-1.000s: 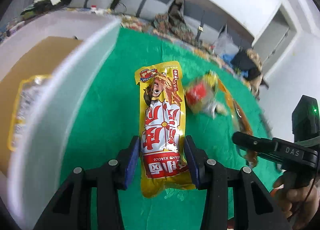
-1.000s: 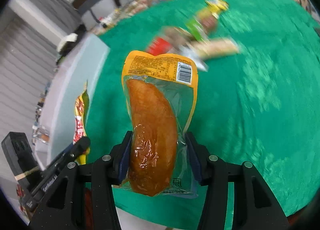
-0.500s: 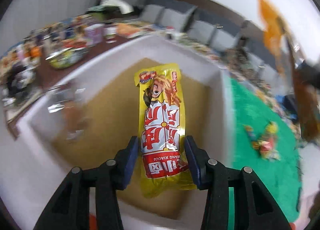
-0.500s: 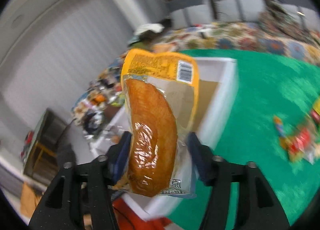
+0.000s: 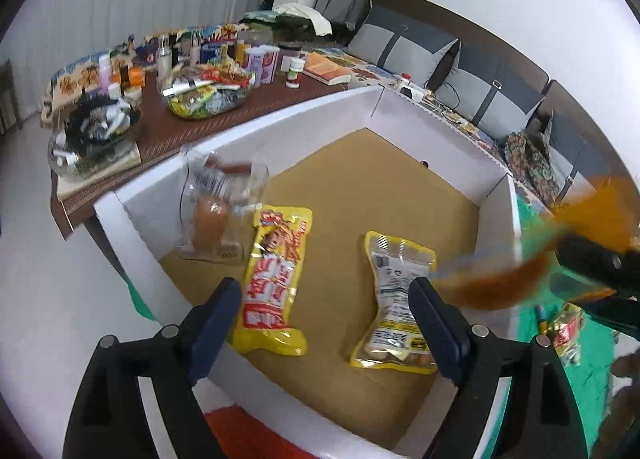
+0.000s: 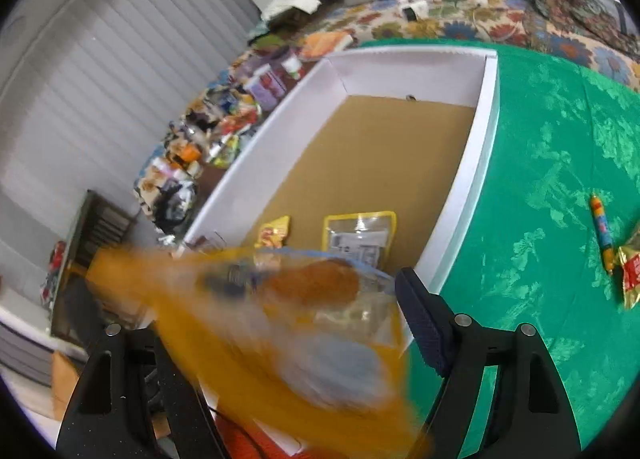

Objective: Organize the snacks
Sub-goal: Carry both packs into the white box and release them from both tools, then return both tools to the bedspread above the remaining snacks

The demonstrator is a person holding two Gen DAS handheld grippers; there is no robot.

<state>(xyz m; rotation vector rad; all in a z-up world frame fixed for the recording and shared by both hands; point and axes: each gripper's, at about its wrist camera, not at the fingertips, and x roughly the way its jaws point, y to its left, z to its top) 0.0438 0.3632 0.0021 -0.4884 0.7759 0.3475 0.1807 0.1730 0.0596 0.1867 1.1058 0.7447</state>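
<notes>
Inside the box [image 5: 472, 155], the yellow sausage pack [image 5: 276, 279] lies just ahead of the left gripper [image 5: 326, 323], long axis pointing away (fingers just spread, nothing pinched). Right gripper [image 6: 280, 323] fingers likewise just spread; its blurred orange pack [image 6: 288, 343] lies slantwise between them above the box's near edge.

Left black two-finger gripper [image 5: 324, 327] angled down, jaws just opened wide, nothing gripped. Right black two-finger gripper [image 6: 276, 323] same, jaws just spread.
</notes>
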